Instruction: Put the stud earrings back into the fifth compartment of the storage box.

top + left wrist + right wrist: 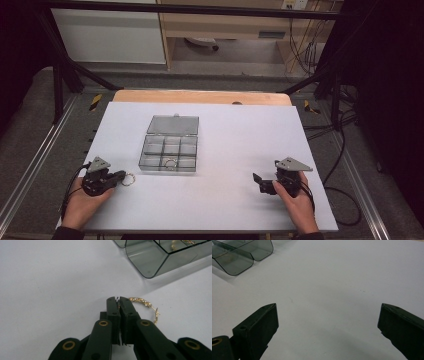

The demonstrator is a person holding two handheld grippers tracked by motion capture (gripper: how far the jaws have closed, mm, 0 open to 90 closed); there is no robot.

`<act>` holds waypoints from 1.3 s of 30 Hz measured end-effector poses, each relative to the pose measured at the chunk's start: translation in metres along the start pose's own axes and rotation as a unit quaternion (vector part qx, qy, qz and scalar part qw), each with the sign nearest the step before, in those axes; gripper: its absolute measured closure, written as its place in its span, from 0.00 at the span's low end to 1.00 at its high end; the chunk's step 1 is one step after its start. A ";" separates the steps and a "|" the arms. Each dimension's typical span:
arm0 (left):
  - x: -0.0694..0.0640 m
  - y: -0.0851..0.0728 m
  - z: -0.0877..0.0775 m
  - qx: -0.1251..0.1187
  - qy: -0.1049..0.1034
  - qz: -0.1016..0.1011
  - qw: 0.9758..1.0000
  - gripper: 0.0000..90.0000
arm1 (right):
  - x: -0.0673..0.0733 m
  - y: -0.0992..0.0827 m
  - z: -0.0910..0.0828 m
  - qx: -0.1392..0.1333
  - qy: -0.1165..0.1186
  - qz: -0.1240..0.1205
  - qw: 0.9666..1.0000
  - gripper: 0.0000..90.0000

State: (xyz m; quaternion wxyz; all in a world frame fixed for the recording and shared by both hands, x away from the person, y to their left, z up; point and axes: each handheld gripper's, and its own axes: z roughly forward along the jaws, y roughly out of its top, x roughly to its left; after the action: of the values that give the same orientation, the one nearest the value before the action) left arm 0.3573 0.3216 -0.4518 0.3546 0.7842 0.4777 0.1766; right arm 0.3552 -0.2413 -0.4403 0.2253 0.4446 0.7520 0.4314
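- Gold hoop earring (145, 303): thin ring w/ a beaded, glittery section; lies on the white table cover (225, 200), just L of the box's near-left corner. In high view it shows as a small ring (128, 179) at the L tool's tip.
- Left gripper (118, 299): jaws closed on the hoop's rim – pads meet w/ the wire pinched between them, rest of the hoop sticking out to one side. Edge pinch is prob. chosen because a flat ring offers no other purchase; hoop looks still on or barely off the surface – cannot tell which.
- Left hand (82, 202): holds the tool low & near level, pointing toward the box, which suits sliding tips under a thin object.
- Compartment box (168, 154): clear smoky plastic, six cells, hinged lid (173, 125) laid open flat behind; sits mid-table, within short reach of the hoop. Open lid leaves the cells free for drop-in from above.
- Second gold hoop (170, 163): already in the front-middle cell; likely the mate, so the gripped one prob. goes into the box too.
- Right gripper (259, 182): jaws spread wide, nothing between them; parked at R side of the cover, well apart from box & hoop, aimed loosely toward the box (237, 257).
- Right hand (296, 197): rests on the table, idle – keeps clear of the L side's work.
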 end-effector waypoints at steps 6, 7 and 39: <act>0.002 0.005 -0.006 -0.029 0.009 -0.012 0.999 0.97 | 0.000 0.000 0.000 -0.001 0.002 -0.001 1.000 0.04; 0.003 0.006 -0.008 -0.037 0.012 -0.015 0.999 0.97 | -0.001 0.000 0.000 0.001 0.002 -0.003 1.000 0.04; 0.002 0.015 -0.031 -0.145 0.002 -0.051 0.988 0.97 | 0.003 0.001 0.001 0.003 0.017 -0.022 1.000 0.03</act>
State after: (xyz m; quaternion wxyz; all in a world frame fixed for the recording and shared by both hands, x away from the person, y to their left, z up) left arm 0.3484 0.3313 -0.4201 0.4724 0.6988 0.4866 0.2274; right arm 0.3546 -0.2382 -0.4401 0.2211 0.4214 0.7663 0.4317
